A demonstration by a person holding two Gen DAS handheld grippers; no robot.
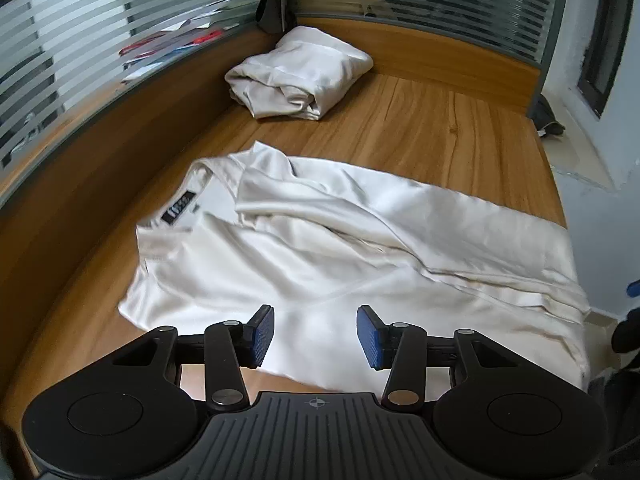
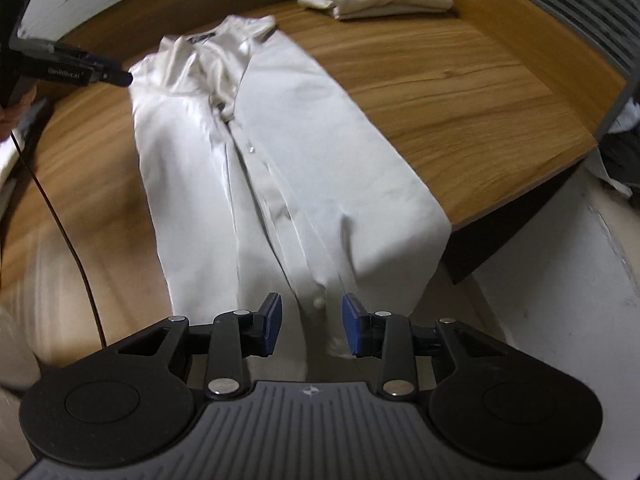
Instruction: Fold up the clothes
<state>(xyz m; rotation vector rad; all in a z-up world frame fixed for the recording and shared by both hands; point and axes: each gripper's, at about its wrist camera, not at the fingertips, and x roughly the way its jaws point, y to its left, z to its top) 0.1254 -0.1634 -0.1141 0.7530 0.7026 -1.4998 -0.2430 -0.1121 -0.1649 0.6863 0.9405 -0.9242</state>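
On the wooden desk we see our white button-up shirt spread lengthwise, its hem seemingly draped over the edge. Our left gripper hovers wide apart over one shoulder; our right gripper gapes above the hem, gripping nothing. A folded shirt lies beyond.

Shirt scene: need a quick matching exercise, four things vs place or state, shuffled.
Things:
1. spread shirt
2. folded garment
3. neck label
4. left gripper

States:
A. dark patch inside the collar
B. open above the near shirt edge
C. bundled in the desk's far corner
D. laid out long, hem over the desk edge

Pairs: 1-D, 2-C, 3-A, 4-B
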